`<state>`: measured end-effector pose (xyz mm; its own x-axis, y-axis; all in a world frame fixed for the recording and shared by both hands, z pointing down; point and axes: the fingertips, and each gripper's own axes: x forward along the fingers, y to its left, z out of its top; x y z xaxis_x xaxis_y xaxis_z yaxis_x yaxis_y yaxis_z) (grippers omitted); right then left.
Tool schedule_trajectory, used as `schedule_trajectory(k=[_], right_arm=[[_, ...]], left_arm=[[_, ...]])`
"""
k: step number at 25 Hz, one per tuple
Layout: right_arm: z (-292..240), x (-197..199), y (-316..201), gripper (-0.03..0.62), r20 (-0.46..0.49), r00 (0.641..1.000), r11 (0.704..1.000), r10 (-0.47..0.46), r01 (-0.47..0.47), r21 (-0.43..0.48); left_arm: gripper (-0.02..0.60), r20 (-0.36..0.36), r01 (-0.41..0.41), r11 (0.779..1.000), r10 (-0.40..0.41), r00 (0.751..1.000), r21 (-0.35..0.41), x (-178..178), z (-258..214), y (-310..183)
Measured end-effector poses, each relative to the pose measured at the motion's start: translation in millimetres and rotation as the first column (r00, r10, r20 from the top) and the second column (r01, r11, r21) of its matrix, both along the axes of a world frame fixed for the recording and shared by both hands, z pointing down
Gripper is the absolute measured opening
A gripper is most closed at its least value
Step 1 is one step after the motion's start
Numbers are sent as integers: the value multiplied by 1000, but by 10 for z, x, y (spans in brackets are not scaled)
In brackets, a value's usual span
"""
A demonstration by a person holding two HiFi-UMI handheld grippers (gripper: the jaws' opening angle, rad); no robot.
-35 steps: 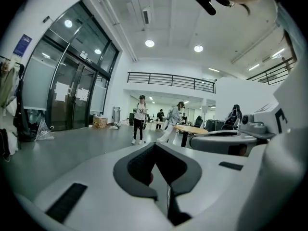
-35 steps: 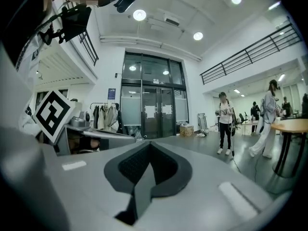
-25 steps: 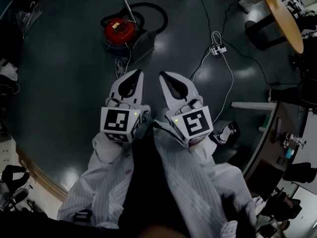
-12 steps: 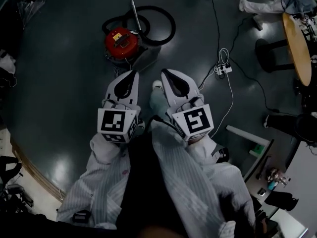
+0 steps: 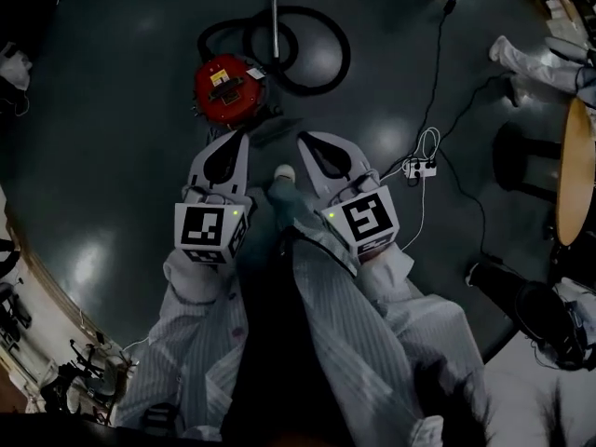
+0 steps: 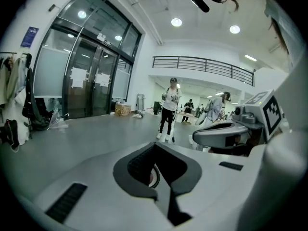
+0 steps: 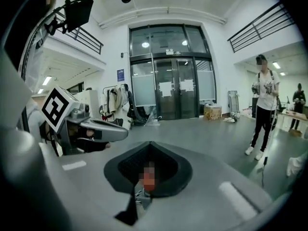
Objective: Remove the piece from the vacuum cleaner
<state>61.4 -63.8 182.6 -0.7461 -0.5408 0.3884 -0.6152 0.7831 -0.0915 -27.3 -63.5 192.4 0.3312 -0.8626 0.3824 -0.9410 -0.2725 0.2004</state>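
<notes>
We are holding both grippers out in front of us, side by side above the dark floor (image 5: 112,156), with our striped sleeves (image 5: 372,315) showing behind them. The left gripper (image 5: 237,140) is clenched, its jaws pressing together with nothing between them. The right gripper (image 5: 305,142) is clenched as well and is carrying nothing. Each one is pointing forward and slightly inward, toward the other.

The red vacuum cleaner (image 5: 230,88) is sitting on the floor just ahead of the gripper tips, closest to the left one, and neither gripper is touching it. Its black hose (image 5: 321,63) is lying in loops behind and to the right of the red body, and a thin metal tube (image 5: 275,12) is lying straight across those loops, pointing away from us. Which piece of the machine is meant, we cannot tell from here.

One of our shoes (image 5: 285,172) is showing between the grippers. Off to the right, a white power strip (image 5: 416,168) with a dark cable (image 5: 433,73) is lying on the floor. In the left gripper view a person (image 6: 168,110) is standing farther down the hall, past tall glass doors (image 6: 91,81)
</notes>
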Motion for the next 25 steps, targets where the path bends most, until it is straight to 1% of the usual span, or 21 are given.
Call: schedule_trajectory(k=[2, 4, 6, 8, 10, 14, 17, 19, 21, 22, 24, 25], right_arm=[[278, -40, -204, 0, -24, 998, 998, -52, 51, -33], [608, -81, -414, 0, -50, 994, 994, -95, 92, -59], [993, -138, -616, 0, -80, 988, 989, -134, 128, -67], [1429, -195, -776, 0, -103, 981, 984, -164, 156, -84], [1896, -249, -904, 0, -111, 976, 977, -189, 176, -119], [2874, -342, -1037, 0, -165, 958, 963, -235, 206, -176], [3557, -367, -1050, 0, -204, 948, 958, -245, 205, -200], [3941, -368, -1055, 0, -230, 940, 958, -250, 206, -198], [4270, -354, -1031, 0, -267, 925, 955, -271, 225, -192], [4427, -341, -994, 0, -286, 912, 949, -295, 245, -199], [4746, -316, -875, 3, -321, 871, 922, -372, 306, -238], [4906, -297, -814, 22, -342, 842, 903, -417, 341, -262]], left_arm=[[5, 28, 18, 998, -16, 999, -63, -52, 308, -125], [5, 72, 15, 992, -6, 997, -126, -87, 683, -272], [5, 102, -6, 985, 24, 994, -173, -102, 1105, -430], [5, 111, -33, 975, 58, 992, -218, -114, 1558, -575], [5, 118, -49, 965, 82, 990, -256, -147, 2023, -724], [5, 121, -91, 945, 135, 983, -313, -236, 2904, -981], [5, 126, -139, 936, 188, 974, -322, -277, 3453, -1089], [5, 141, -160, 928, 218, 966, -337, -313, 3795, -1110], [5, 174, -177, 910, 256, 951, -375, -352, 4119, -1064], [5, 192, -184, 899, 277, 941, -396, -370, 4268, -1025], [5, 218, -194, 884, 308, 926, -425, -393, 4526, -965], [5, 226, -195, 882, 314, 922, -430, -391, 4637, -956]])
